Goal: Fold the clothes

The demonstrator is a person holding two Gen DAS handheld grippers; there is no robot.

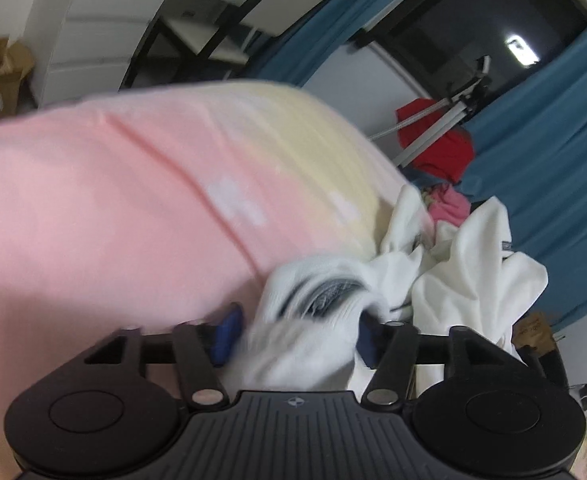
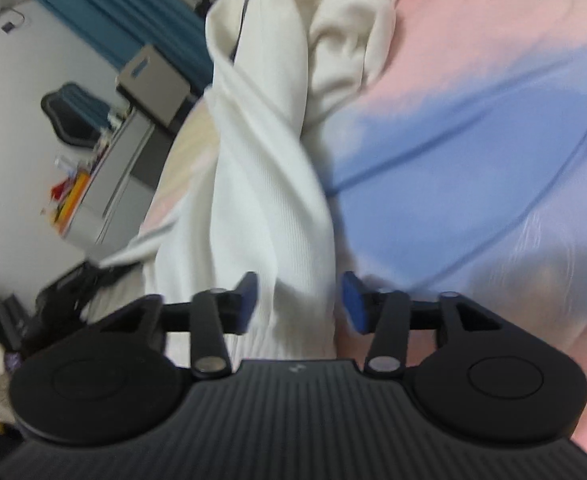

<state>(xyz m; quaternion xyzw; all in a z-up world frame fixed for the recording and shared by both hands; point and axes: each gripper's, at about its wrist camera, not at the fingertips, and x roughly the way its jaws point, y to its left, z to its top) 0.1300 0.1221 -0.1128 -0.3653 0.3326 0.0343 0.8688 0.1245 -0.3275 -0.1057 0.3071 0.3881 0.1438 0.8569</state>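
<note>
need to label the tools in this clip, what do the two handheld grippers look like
Both look alike. The left gripper and right gripper each have a matte black body with a ribbed centre plate carrying a small pale emblem, a round black disc on either side, and silver pivot pins. Slim black link arms carry two blue pads. No cables, hands or sleeves are visible in either wrist view.

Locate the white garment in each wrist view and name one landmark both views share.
Left wrist: the white garment lies bunched at lower centre-right, passing between the left gripper and its blue pads.
Right wrist: the white garment runs twisted from top centre down between the right gripper and its pads.
Shared landmark: the blue curtain.
</note>
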